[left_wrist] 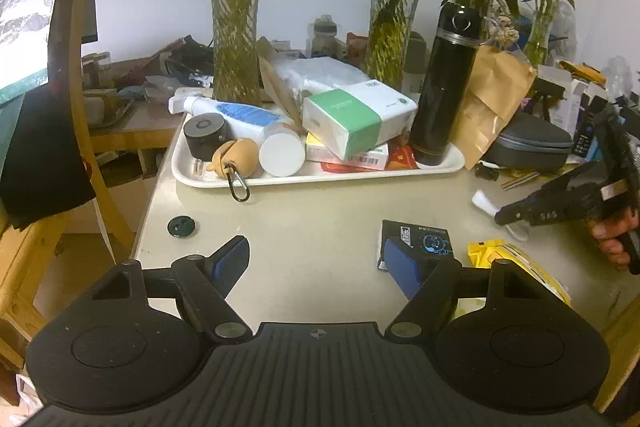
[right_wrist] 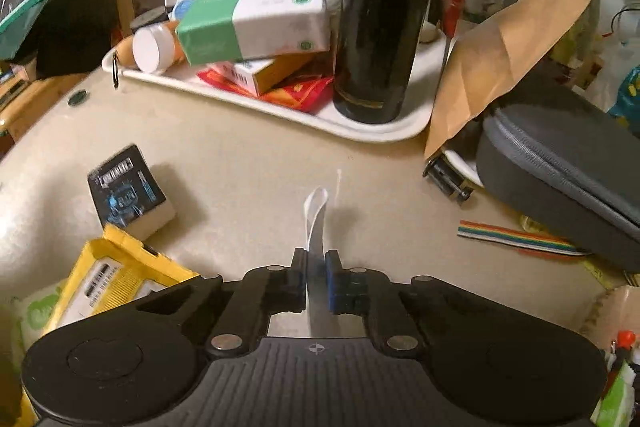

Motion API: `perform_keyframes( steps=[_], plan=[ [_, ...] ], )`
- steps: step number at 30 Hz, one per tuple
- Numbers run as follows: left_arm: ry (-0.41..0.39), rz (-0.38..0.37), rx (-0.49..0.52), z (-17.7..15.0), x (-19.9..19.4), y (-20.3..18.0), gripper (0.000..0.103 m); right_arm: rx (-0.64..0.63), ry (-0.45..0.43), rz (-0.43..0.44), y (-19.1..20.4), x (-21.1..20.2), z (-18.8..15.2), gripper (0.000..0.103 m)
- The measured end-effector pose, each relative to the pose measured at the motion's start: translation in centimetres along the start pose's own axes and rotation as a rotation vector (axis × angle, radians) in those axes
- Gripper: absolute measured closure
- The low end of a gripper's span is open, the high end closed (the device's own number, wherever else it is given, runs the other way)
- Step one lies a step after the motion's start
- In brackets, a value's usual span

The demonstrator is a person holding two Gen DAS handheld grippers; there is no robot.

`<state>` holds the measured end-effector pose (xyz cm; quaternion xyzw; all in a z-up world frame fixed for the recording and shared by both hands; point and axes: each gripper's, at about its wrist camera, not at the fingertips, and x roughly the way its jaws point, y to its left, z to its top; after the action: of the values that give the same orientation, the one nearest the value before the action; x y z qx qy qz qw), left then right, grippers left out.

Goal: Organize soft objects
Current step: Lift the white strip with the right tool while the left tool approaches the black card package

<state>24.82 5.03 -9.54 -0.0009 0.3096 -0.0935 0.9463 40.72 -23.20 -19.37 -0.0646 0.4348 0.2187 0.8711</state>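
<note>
My right gripper [right_wrist: 316, 259] is shut on a thin white strap [right_wrist: 316, 211] whose loop lies forward on the beige table [right_wrist: 248, 155]. In the left wrist view the right gripper [left_wrist: 508, 215] sits at the right edge, held by a hand [left_wrist: 612, 243], with the white strap [left_wrist: 482, 202] at its tip. My left gripper [left_wrist: 316, 251] hovers open over the table with nothing between its fingers. A small black packet [left_wrist: 424, 239] [right_wrist: 128, 187] lies just behind its right finger. Beside it is a yellow packet [left_wrist: 516, 263] [right_wrist: 116, 275]. A green-and-white tissue pack [left_wrist: 356, 115] [right_wrist: 256, 23] rests on the white tray [left_wrist: 280, 181] [right_wrist: 380, 135].
The tray also holds a tall black flask [left_wrist: 444, 83] [right_wrist: 384, 11], bottles and boxes. A brown paper bag [right_wrist: 508, 43], a grey zip case [right_wrist: 560, 171] and a rainbow ribbon cable [right_wrist: 516, 237] crowd the right. Glass vases [left_wrist: 236, 39] stand behind; a wooden chair [left_wrist: 76, 67] is at the left.
</note>
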Motion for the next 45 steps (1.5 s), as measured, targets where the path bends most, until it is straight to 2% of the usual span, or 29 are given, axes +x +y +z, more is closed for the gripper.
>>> perform_keyframes(
  steps=[4, 9, 11, 14, 22, 23, 31, 37, 45],
  plan=[
    [0.006, -0.011, -0.006, -0.1, 0.1, 0.0, 0.029, 0.1, 0.008, 0.055, -0.8, -0.5, 0.6, 0.092],
    [0.011, -0.022, -0.002, -0.2, 0.2, -0.2, 0.029, 0.246, 0.1, 0.123, -2.0, 0.8, 0.2, 0.091],
    [0.012, -0.028, -0.007, -0.2, 0.3, -0.2, 0.029, 0.276, 0.11, 0.128, -2.3, 1.1, 0.0, 0.09],
    [0.017, -0.029, -0.015, -0.2, 0.4, -0.1, 0.029, 0.255, 0.108, 0.095, -1.9, 1.0, 0.0, 0.089],
    [0.034, -0.052, -0.032, 0.0, 0.7, 0.1, 0.029, 0.073, 0.089, -0.012, -0.2, 0.7, 0.1, 0.093],
    [0.034, -0.055, -0.029, 0.1, 0.9, 0.0, 0.029, 0.072, 0.085, -0.013, -0.2, 0.6, 0.2, 0.099],
    [0.054, -0.135, -0.016, 0.6, 2.4, -0.1, 0.029, 0.084, -0.014, 0.008, -0.1, -3.2, 1.8, 0.099],
    [0.072, -0.185, 0.069, 0.9, 4.6, -1.2, 0.029, 0.089, -0.086, 0.002, 0.0, -6.6, 2.2, 0.099],
    [0.142, -0.223, 0.181, 0.8, 8.4, -3.0, 0.029, 0.14, -0.155, 0.002, -0.8, -9.6, 2.2, 0.099]
  ],
)
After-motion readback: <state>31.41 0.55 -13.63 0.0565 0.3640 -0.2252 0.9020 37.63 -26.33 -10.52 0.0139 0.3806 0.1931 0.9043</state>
